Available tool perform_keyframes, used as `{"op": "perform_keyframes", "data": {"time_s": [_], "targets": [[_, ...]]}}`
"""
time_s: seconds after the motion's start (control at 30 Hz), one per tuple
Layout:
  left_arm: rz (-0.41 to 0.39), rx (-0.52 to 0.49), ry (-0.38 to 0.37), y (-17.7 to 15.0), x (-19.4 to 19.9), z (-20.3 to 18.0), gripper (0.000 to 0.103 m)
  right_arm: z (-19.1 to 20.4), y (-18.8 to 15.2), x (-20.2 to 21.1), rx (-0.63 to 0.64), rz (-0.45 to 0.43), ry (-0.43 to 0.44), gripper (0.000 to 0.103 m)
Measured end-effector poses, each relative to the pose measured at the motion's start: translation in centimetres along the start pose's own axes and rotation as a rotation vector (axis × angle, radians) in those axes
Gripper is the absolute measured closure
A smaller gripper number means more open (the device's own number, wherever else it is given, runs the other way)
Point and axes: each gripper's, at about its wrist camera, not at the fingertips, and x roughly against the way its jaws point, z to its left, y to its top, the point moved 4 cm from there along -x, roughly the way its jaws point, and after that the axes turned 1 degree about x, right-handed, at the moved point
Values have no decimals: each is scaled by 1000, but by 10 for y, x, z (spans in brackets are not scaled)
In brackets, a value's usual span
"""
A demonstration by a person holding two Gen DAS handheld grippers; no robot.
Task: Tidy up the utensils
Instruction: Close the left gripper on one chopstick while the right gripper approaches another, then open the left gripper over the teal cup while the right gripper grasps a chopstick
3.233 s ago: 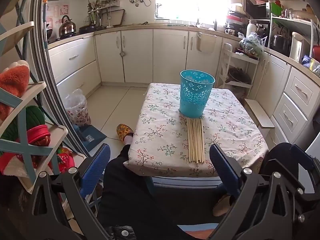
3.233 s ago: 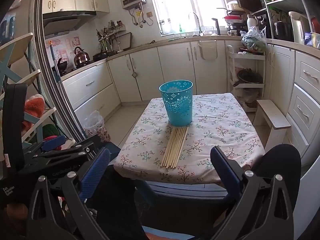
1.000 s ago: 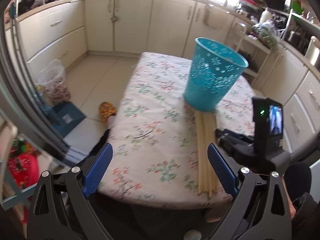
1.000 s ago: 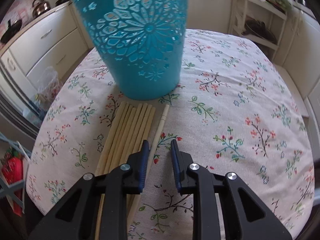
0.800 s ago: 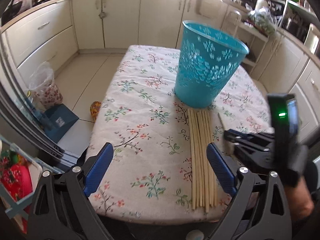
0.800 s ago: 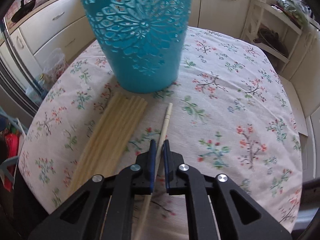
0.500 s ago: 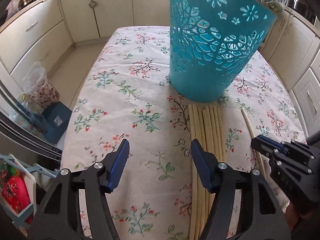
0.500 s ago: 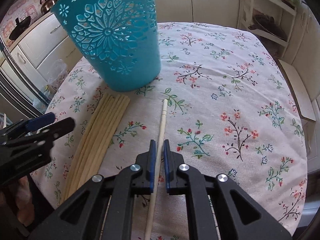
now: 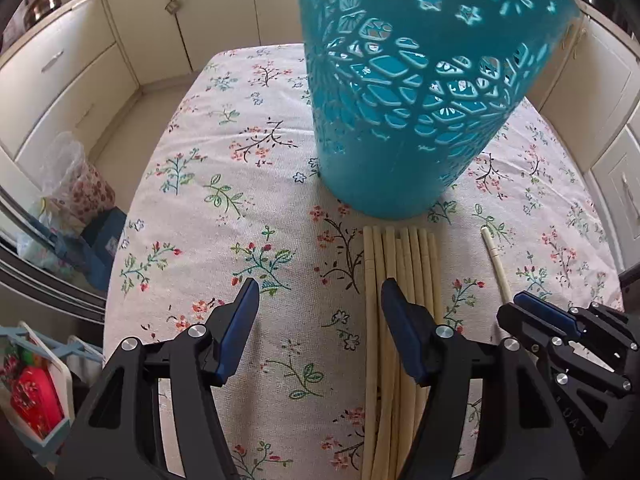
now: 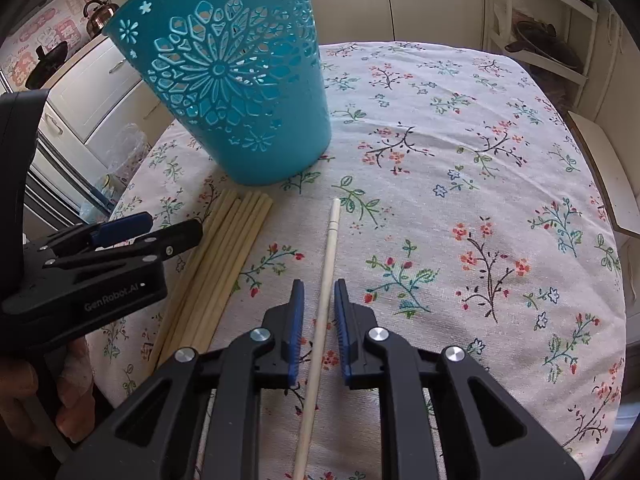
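A single chopstick (image 10: 325,280) is bracketed, untouched, by the narrowly parted right gripper (image 10: 319,290), pointing forward toward the blue basket (image 10: 236,92). The left gripper (image 9: 316,300) is spread wide beside the chopstick bundle (image 9: 400,280) on a floral tablecloth (image 10: 460,160).

I'm working in a home kitchen. Cream cabinet doors with metal handles (image 9: 172,4) line the walls, and a steel kettle (image 10: 100,16) sits on the counter. A floral-print cloth-covered surface (image 10: 460,160) stands mid-room.
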Motion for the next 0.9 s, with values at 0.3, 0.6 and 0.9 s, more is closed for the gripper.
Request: {"op": "perform_keyframes", "data": {"time_s": [0.3, 0.6, 0.9], "targets": [[35, -8, 26, 0, -4, -1, 52, -2, 1, -1, -3, -10, 7, 87], [74, -13, -79, 11, -7, -7, 98, 6, -1, -4, 37, -21, -19, 88], [15, 109, -226, 13, 29, 45, 98, 6, 2, -4, 41, -34, -16, 88]]}}
